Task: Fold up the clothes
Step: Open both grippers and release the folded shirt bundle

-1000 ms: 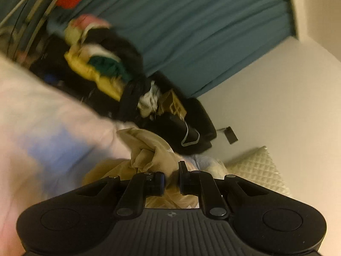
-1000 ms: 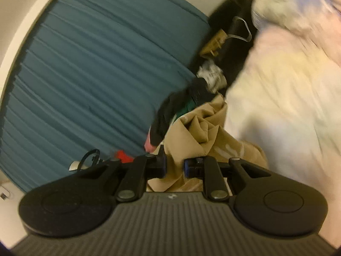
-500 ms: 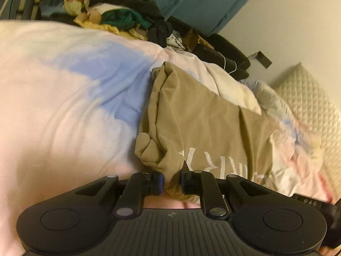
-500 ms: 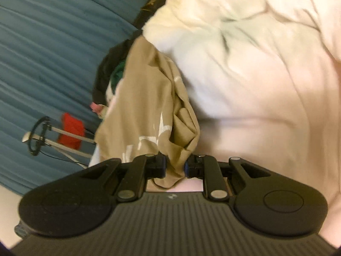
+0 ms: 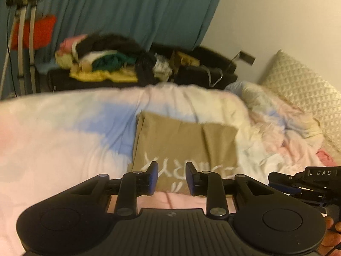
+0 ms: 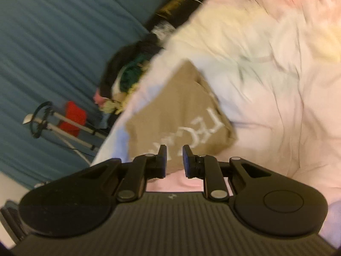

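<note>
A tan shirt [image 5: 183,140] with white lettering lies folded into a flat rectangle on the pastel duvet [image 5: 64,138]. My left gripper [image 5: 172,178] hovers at the shirt's near edge with its jaws opening; the blue pads stand apart and press on nothing. In the right wrist view the same shirt [image 6: 177,106] stretches away from my right gripper [image 6: 173,160], whose narrow jaws still hold the near edge of the cloth between them. The right gripper's black body [image 5: 309,181] shows at the shirt's near right corner in the left wrist view.
Beyond the bed a dark bench carries a heap of mixed clothes [image 5: 102,64] before a teal curtain [image 5: 127,10]. A metal stand [image 5: 25,42] with something red rises at the left. A quilted pillow [image 5: 302,98] lies at the right.
Both grippers carried the bunched shirt down onto the duvet, where it now lies flat. The left jaws have parted and let go of the cloth; the right jaws keep their narrow gap.
</note>
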